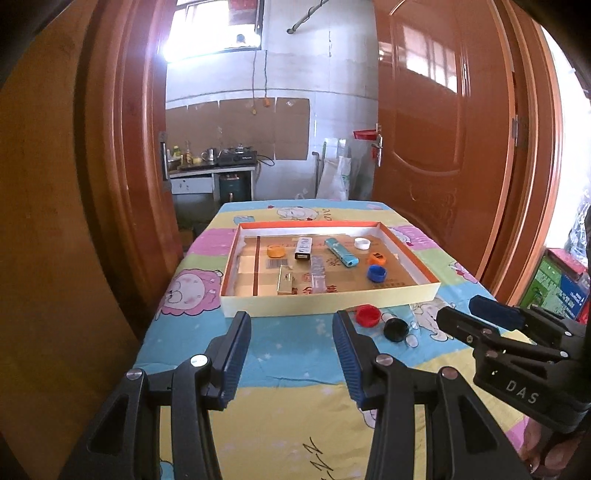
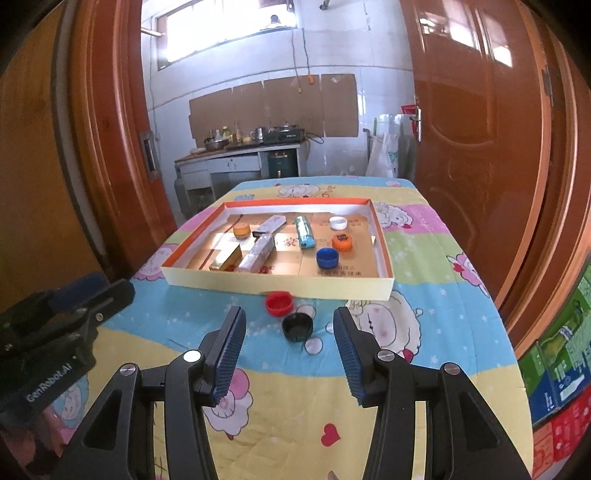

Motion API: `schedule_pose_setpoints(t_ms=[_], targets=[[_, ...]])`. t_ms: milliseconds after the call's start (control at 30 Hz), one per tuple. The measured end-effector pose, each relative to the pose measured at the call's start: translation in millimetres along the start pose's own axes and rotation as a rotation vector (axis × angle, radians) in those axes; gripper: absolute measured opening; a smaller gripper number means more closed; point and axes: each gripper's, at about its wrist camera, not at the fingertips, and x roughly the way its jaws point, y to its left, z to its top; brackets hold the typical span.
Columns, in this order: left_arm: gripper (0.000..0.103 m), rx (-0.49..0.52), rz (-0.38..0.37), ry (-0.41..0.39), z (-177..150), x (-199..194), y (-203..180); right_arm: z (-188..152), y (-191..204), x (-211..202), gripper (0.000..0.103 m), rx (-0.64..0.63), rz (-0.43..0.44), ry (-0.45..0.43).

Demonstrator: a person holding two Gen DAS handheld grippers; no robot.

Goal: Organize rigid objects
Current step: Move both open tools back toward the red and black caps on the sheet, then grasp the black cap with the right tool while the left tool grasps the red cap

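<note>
Just before the tray point(image 2: 258, 286) lie a red cap point(image 2: 279, 303) and a black cap point(image 2: 297, 327). Both grippers, left gripper point(image 1: 291, 356) and right gripper point(image 2: 289, 354), hover with fingers wide, seemingly empty.

My room, as I see it: orange-brown wooden doors point(image 1: 443, 140) either side, right one with metal handle point(image 1: 378, 149); white tiled back wall point(image 2: 332, 44) with cardboard sheets point(image 2: 273, 107) fixed across it; bright window point(image 2: 221, 26) high up, glare washing in; low counter point(image 2: 236, 151) with stove point(image 2: 284, 134), kettle, bottles; table under cartoon-print cloth point(image 2: 424, 325); stacked printed cartons point(image 2: 557, 369) far right
</note>
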Motion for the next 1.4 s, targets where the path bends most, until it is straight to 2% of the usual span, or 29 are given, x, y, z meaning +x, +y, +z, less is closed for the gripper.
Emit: schedule_pose_setpoints(t_ms=[200, 367, 500, 667, 1067, 1100, 1133, 1167, 1333, 1400], targets=[[0.046, -0.002, 0.004, -0.009, -2, -3, 4, -9, -4, 10, 0.051, -0.006, 0.004, 0.013], [0.046, -0.024, -0.005, -0.003, -6, -2, 11, -14, -1, 23, 0.051, -0.069, -0.005, 0.038], [0.046, -0.028, -0.014, 0.005, -7, 0, 13, -16, 4, 44, 0.051, -0.121, -0.013, 0.095], [0.046, -0.032, -0.023, 0.004, -7, 0, 17, -13, 1, 73, 0.051, -0.111, -0.008, 0.184], [0.046, -0.042, -0.04, 0.04, -7, 11, 21, -3, -1, 115, 0.05, -0.092, 0.002, 0.275], [0.046, -0.042, -0.042, 0.044, -7, 13, 21, -3, 0, 118, 0.046, -0.095, 0.006, 0.283], [0.046, -0.042, -0.046, 0.049, -6, 14, 21, -2, 1, 120, 0.032, -0.096, 0.01, 0.288], [0.046, -0.043, -0.051, 0.053, -6, 15, 20, -2, 1, 121, 0.03, -0.096, 0.009, 0.292], [0.046, -0.035, -0.094, 0.107, -1, 31, 10, -3, -7, 116, 0.03, -0.063, 0.026, 0.281], [0.046, -0.021, -0.118, 0.138, 1, 41, 1, -4, -17, 108, 0.03, -0.04, -0.001, 0.261]])
